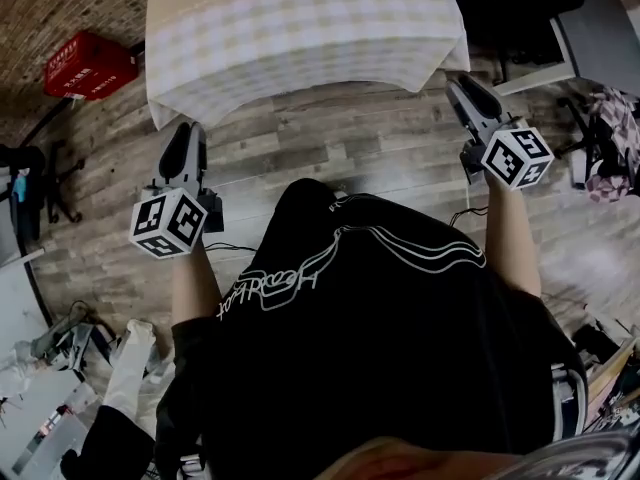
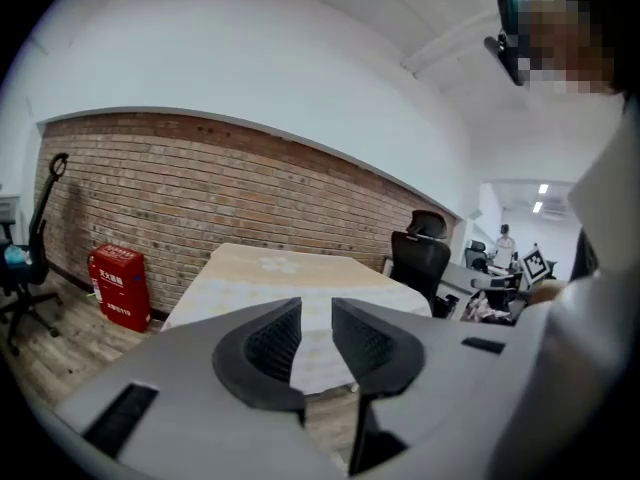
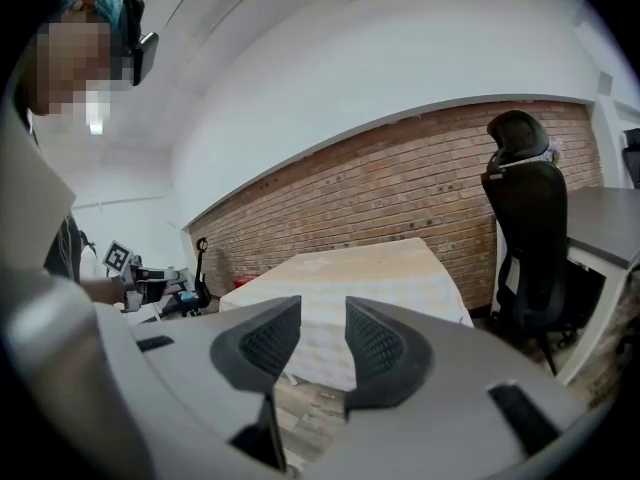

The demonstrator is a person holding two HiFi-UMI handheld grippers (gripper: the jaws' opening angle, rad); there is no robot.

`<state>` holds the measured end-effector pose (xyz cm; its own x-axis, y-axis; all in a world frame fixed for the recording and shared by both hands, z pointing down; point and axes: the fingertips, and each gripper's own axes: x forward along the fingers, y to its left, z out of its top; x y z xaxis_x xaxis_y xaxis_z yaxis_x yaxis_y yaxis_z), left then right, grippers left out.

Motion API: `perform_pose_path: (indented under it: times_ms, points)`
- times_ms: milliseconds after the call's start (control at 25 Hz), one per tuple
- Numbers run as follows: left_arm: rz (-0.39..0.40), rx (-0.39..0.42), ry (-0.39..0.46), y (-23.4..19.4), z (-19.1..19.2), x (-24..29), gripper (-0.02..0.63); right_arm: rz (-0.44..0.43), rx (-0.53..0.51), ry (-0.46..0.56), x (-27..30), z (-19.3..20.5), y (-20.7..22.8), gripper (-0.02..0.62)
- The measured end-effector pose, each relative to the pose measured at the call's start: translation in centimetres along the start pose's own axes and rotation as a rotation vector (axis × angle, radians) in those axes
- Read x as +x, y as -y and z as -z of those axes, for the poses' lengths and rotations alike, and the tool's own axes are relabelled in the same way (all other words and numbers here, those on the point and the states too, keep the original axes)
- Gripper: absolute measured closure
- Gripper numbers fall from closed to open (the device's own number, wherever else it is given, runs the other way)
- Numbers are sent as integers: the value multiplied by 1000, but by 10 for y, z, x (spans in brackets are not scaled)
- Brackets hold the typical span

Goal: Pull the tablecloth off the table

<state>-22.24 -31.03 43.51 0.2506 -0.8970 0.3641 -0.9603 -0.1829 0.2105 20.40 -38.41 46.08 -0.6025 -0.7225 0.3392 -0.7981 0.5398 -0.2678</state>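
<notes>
We hold both tongs short of the tablecloth (image 1: 300, 38), which drapes the whole surface and hides it. Left tongs (image 1: 185, 136) and right tongs (image 1: 464, 88) are slightly spread and empty, each aimed at 1 near corner, likely for an even 2-sided pull.

The tablecloth (image 1: 300, 38) is a pale fabric in a beige-and-white check, with a plain beige centre panel carrying a white floral motif (image 2: 272, 263). It lies spread flat over the whole top of the table and hangs down on every visible side. The hanging edge on the side away from the brick wall (image 2: 250, 188) falls in a straight skirt, with soft folds at the two corners. No part of the cloth is lifted or bunched. The table is hidden beneath the cloth; only its rectangular outline shows. It stands near the brick wall, not touching it.
</notes>
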Motion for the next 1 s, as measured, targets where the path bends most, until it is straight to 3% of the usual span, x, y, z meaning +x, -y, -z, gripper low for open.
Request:
perform_pose_path:
  times_ms: [240, 480, 600, 800, 1000]
  points:
    - [-95, 4, 18, -48, 9, 9, 386, 75, 26, -16, -2, 15, 56, 416]
    - [-143, 38, -37, -84, 43, 50, 306, 156, 70, -67, 4, 45, 130, 362]
    - [-187, 59, -82, -107, 64, 75, 295, 227, 51, -102, 5, 59, 166, 342]
    - [-227, 13, -139, -178, 94, 104, 287, 324, 21, -166, 36, 88, 193, 331]
    - [-260, 84, -204, -195, 126, 142, 284, 370, 14, -245, 40, 123, 234, 330]
